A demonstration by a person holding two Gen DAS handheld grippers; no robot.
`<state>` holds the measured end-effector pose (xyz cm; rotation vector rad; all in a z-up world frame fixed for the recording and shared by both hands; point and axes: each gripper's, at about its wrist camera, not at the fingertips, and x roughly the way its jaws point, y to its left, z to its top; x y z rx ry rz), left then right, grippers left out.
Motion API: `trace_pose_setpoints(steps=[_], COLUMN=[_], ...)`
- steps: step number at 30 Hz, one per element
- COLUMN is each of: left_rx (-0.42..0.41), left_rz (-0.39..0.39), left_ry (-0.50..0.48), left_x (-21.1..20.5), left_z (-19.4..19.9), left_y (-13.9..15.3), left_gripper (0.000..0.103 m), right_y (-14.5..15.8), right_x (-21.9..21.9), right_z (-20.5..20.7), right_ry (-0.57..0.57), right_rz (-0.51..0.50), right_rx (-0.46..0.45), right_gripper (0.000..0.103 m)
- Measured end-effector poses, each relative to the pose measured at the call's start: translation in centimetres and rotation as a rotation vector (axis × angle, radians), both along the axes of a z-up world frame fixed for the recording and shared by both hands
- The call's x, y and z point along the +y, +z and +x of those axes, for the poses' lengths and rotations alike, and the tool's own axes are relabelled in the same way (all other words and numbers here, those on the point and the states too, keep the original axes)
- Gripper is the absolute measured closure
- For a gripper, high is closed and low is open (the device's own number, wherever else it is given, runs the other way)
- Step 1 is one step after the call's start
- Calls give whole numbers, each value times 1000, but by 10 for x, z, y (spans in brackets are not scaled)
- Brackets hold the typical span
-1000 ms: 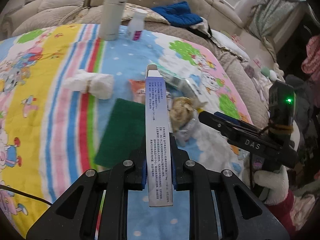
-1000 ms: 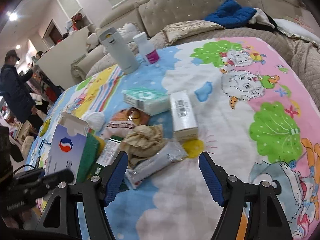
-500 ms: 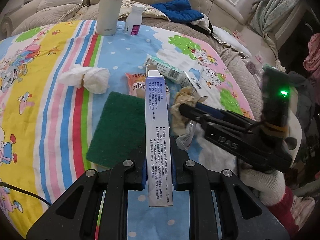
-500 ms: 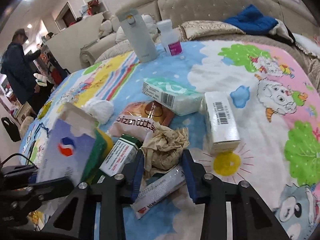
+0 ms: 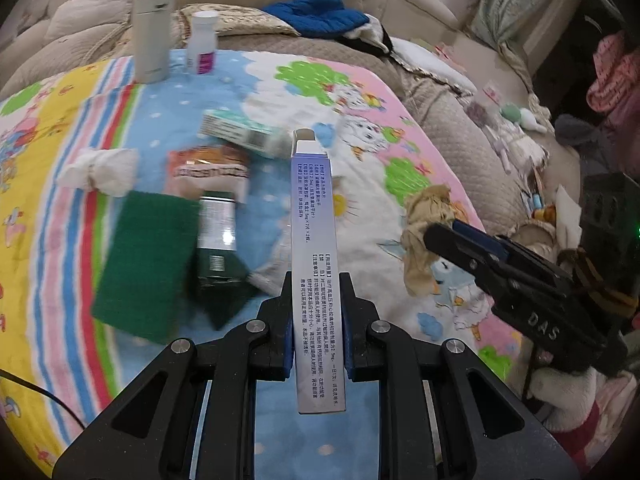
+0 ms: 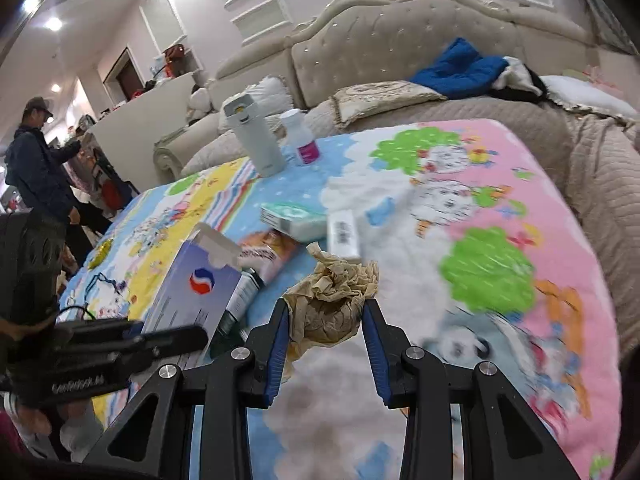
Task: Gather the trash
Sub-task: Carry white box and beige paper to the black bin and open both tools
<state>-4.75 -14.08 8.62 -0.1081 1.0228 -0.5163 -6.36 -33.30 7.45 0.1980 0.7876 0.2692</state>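
Both claws were pinching: left gripper (image 5: 316, 344) a stiff, light box (image 5: 314, 264); right gripper (image 6: 325, 344) a soft wad (image 6: 334, 300) (easily crushed), mid-blanket (image 6: 500, 184).

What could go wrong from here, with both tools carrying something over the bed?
1. The right tool has just closed on the crumpled brown paper; it is soft and springy, with loose folds hanging below, so it may slip out.
2. The left tool pinches the long blue box near one end only; the box could pivot or swing.
3. The box's open flap sits close to the right tool in the right wrist view, so the two could bump.
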Motion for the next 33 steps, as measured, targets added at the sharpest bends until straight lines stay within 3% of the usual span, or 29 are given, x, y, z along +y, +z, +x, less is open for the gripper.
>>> trace_pose_setpoints(steps=[20,33], left_rx=[-16,-1], left_rz=[75,45], left_ry=[-155,-275], left_x=[-101,-167], left_z=[-25,-35], left_y=[-11,-10], left_gripper=[87,87], right_y=[-15,-16], right_x=[-87,-146], right_z=[-63,-93], right_ry=[-175,-311], right_rz=[11,-6], right_rx=[32,45], right_gripper=[68,68])
